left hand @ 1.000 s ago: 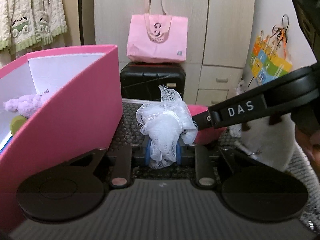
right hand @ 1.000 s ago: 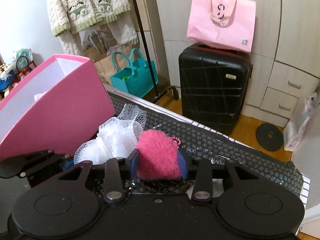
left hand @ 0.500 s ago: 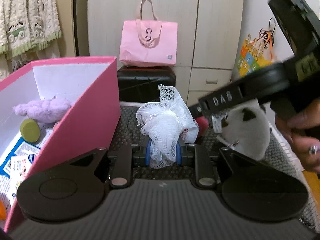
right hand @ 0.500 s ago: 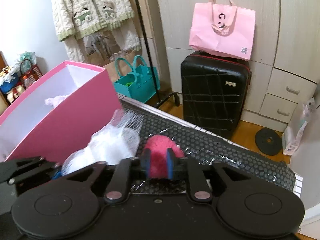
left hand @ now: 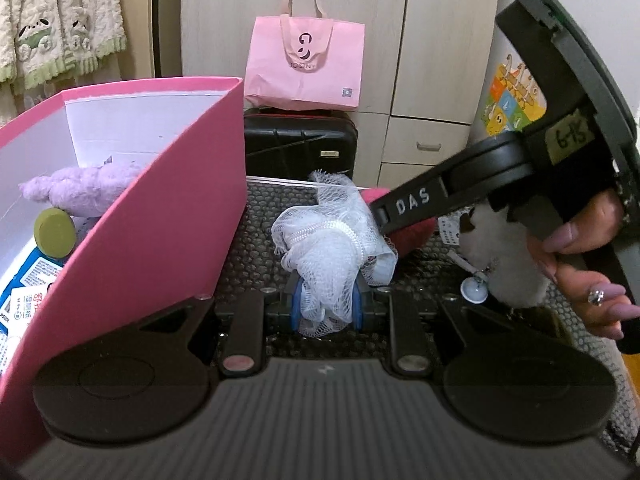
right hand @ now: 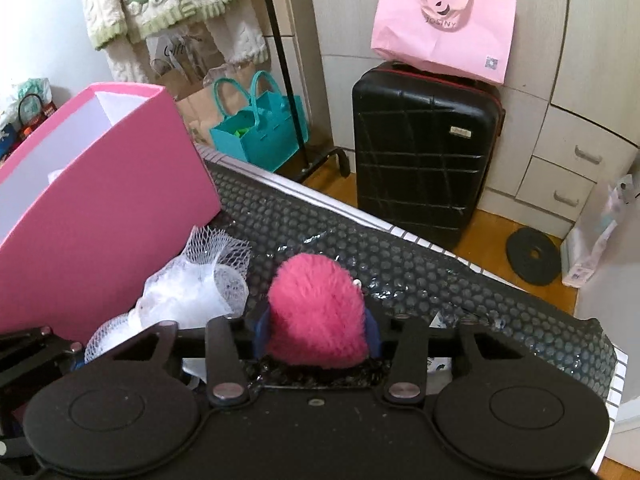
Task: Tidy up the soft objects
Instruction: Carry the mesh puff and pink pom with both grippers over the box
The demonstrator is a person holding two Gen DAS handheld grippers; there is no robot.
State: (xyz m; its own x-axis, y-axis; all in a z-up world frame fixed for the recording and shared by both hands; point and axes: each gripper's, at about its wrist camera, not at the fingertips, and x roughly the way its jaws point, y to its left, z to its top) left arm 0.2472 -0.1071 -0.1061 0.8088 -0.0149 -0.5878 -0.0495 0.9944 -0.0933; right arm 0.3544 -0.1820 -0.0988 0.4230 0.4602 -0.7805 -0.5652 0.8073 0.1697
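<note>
Standing left of everything is the pink box (left hand: 132, 248), the landmark. Just right of it, the left gripper (left hand: 326, 304) is clamped on the white mesh sponge (left hand: 332, 248). Further right, the right gripper (right hand: 316, 334) is opening around the pink pompom (right hand: 316, 312). Probably both go into the box next, needing a lift over its wall. Only the left view shows the purple plush (left hand: 80, 196) inside.

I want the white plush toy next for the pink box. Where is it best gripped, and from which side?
Probably the round fluffy body of the white plush toy, coming from above and slightly from the front. It lies on the bubble mat with its body exposed; the tag and small metal charm dangle at its near side and would slip. The right gripper, jaws opening around the pink pompom, is nearest.
</note>
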